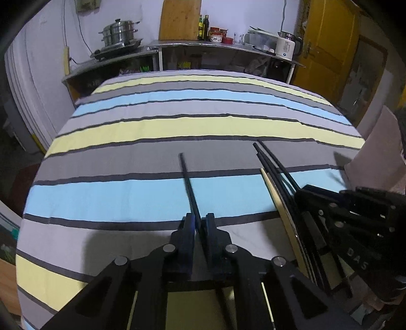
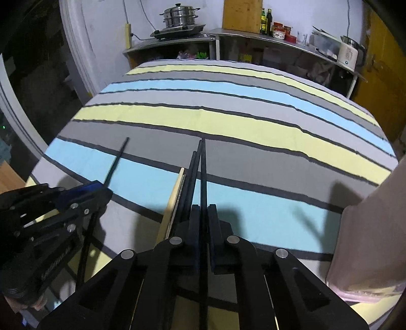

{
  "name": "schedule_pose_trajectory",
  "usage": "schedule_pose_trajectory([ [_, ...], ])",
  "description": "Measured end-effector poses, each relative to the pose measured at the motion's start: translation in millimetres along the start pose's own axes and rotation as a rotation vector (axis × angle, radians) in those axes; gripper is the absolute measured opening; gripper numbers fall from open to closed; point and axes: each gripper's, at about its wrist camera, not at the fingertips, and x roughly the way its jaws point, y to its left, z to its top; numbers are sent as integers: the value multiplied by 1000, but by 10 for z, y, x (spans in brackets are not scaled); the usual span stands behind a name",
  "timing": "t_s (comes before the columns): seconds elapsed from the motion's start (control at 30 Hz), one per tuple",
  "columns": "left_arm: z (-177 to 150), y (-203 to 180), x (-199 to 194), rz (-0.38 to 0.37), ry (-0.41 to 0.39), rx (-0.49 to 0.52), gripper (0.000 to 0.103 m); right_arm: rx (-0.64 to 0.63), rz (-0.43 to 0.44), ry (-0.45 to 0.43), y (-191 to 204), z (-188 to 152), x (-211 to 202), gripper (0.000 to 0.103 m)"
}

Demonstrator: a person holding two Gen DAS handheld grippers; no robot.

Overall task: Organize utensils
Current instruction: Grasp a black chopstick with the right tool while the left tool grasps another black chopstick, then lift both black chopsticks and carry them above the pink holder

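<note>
It was a modest home kitchen. Against the white wall stood steel counters [image 1: 177,45] carrying a stacked steamer pot [image 1: 119,31] on a cooktop [image 1: 115,50], a wooden cutting board [image 1: 180,19] leaning upright, oil bottles [image 1: 203,26], red-lidded jars [image 1: 218,34] and a white electric kettle [image 1: 288,45]. A table under a striped cloth [image 1: 152,127] filled the foreground, with a yellow wooden door [image 1: 330,38] at the right

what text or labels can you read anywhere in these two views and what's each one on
"DAS": raised letters on the black body of the right gripper, seen in the left wrist view.
Raised lettering on the side of the left gripper in the right wrist view: too blurred to read.
Small mark on the white kettle: too small to read.
Labels on the bottles and red jars on the shelf: too small to read.
</note>
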Motion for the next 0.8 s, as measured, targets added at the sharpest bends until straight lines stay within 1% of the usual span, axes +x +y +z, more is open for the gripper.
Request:
schedule_pose_trajectory([
  [0.07,9,34,-43,-27,1,-21,5,15,17,-18,-10,-19,-85,5],
  [0.17,18,28,-163,-51,-25,-26,5,15,29,-45,9,-34,-228,5],
  [0.43,67,56,-668,-139,-102,-58,5,42,61,-129,-32,-38,-674,5],
  [0.8,88,-10,-1354,-231,-196,-30,5,80,100,-259,-75,-64,-1331,5],
])
